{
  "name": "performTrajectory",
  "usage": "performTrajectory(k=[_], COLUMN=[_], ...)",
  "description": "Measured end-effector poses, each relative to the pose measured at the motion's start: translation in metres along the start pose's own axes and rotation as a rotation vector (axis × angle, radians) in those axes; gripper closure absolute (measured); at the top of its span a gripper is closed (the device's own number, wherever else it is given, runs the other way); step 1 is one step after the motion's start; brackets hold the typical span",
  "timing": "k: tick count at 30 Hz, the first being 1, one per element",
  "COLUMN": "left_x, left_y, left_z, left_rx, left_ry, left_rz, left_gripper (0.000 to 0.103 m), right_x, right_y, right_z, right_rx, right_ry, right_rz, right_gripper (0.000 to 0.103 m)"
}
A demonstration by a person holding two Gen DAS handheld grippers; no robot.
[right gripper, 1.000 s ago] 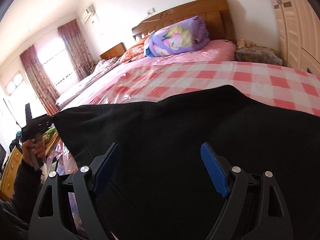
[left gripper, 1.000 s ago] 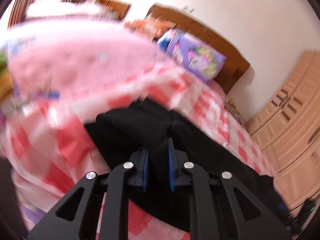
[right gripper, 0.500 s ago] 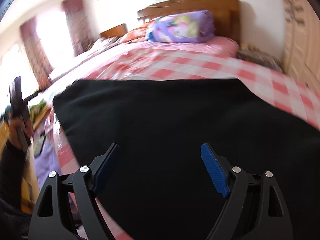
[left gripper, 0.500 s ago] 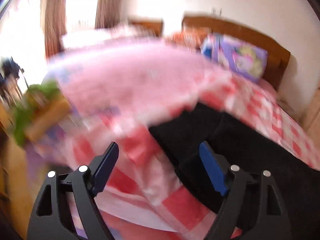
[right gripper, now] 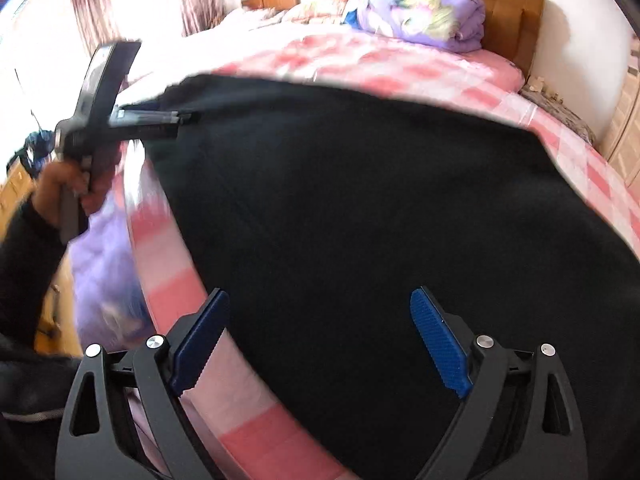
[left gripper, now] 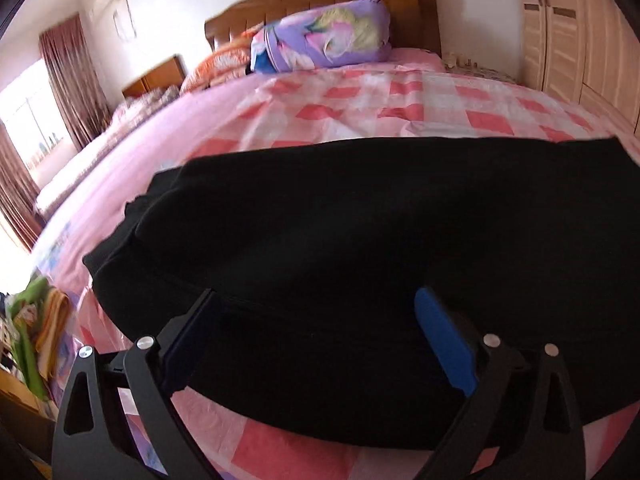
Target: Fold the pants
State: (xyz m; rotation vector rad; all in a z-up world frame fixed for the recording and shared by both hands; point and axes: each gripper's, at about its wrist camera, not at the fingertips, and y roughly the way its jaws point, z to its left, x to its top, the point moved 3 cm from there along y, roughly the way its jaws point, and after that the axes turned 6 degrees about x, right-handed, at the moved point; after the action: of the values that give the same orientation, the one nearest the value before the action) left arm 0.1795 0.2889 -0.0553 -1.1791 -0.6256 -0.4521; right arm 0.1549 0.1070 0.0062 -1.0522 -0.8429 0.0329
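The black pants (left gripper: 360, 264) lie folded across the near part of the bed (left gripper: 360, 96), on its pink checked cover. A second ago the left claw (left gripper: 316, 340) was clenched on a bunched edge; now it is released, its jaws spread over the cloth. The right claw (right gripper: 320, 340) stays released above the pants.

The black pants (left gripper: 360, 248) run off the right edge of the left wrist view and off the bottom of the right wrist view, so their full outline cannot be told. In the right wrist view the bed (right gripper: 168, 264) near its left edge is smeared by blur, as is the purple bedding (right gripper: 100, 272) below it.
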Motion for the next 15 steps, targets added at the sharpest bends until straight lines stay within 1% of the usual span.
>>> performTrajectory(k=[2,4,5,6,7,8,9,10,11,13,15], left_x=[0.014,0.036,0.052,0.060,0.073,0.081,0.088,0.093,0.097,0.101,0.103], left_y=[-0.010,-0.018,-0.019,-0.018,-0.010,0.001,0.012,0.025,0.036,0.049,0.059], left_z=[0.005,0.001,-0.005,-0.007,-0.013,-0.017,-0.020,-0.021,-0.020,-0.004,0.018], left_rx=[0.011,0.015,0.005,-0.009,-0.019,-0.003,0.010,0.016,0.026,0.067,0.064], left_ry=[-0.018,0.001,0.011,0.016,0.032,0.048,0.057,0.060,0.054,0.027,-0.028], left_rz=[-0.044,-0.072,-0.083,-0.083,-0.070,-0.047,-0.025,0.006,0.024,0.035,0.041], left_gripper=[0.006,0.006,0.005,0.002,0.002,0.002,0.002,0.002,0.002,0.002,0.002], right_x=[0.024,0.057,0.067,0.080,0.088,0.092,0.091,0.089,0.090,0.090,0.089], right_y=[-0.006,0.001,0.007,0.020,0.035,0.048,0.064,0.068,0.067,0.068,0.071], right_z=[-0.014,-0.042,-0.053,-0.072,-0.088,-0.102,-0.118,-0.123,-0.123,-0.122,-0.122], right_rx=[-0.021,-0.032,-0.047,-0.077,-0.091,-0.105,-0.139,-0.152,-0.127,-0.125,-0.138], right_ry=[0.029,0.089,0.114,0.161,0.200,0.223,0.254,0.260,0.243,0.237,0.227], right_rz=[-0.061,-0.134,-0.145,-0.139,-0.113,-0.080,-0.034,-0.032,-0.062,-0.061,-0.053], right_gripper=[0.014,0.014,0.014,0.014,0.014,0.014,0.013,0.013,0.005,0.005,0.004])
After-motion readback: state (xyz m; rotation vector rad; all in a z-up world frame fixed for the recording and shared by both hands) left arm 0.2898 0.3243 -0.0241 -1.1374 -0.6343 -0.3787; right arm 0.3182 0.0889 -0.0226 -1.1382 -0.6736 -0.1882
